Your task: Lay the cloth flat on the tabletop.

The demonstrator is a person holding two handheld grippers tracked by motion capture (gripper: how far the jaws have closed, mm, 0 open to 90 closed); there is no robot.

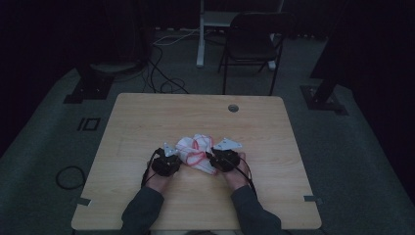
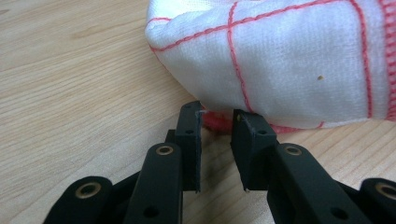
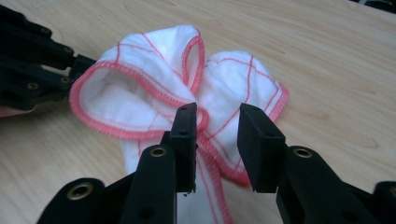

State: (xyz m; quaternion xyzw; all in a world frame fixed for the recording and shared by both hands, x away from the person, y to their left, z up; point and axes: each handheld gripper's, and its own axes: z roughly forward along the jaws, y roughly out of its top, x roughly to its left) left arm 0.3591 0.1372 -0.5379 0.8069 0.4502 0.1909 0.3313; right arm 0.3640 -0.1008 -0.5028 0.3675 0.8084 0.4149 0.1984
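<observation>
Two grippers, one cloth (image 1: 195, 149) between them: that is all I have in hand here. The cloth is a white rag with red stitched lines and a red hem, lying crumpled near the middle of the wooden table (image 1: 147, 117), a little toward my side.

My left gripper (image 2: 217, 122) sits at the cloth's left edge. Its jaws stand apart with a narrow gap, their tips right at the underside of a puffed fold, and a bit of red hem (image 2: 218, 122) shows in the gap. The pads do not press on it, so nothing is caught yet on that side.

My right gripper (image 3: 219, 122) comes in from the other side, jaws likewise parted, straddling the place where two hemmed folds meet. From the gripper's own camera the cloth seems to lie just beyond the pads rather than between them, though the angle makes that hard to be sure of. I count it as not grasping.

I judge the rag light, soft and limp: it will sag, fold over itself and slide on the smooth wood if I only push it. The thick stitched hem should be the best hold, since it bunches and gives the pads something to bite. I would pinch a single layer at a corner on each side.
</observation>
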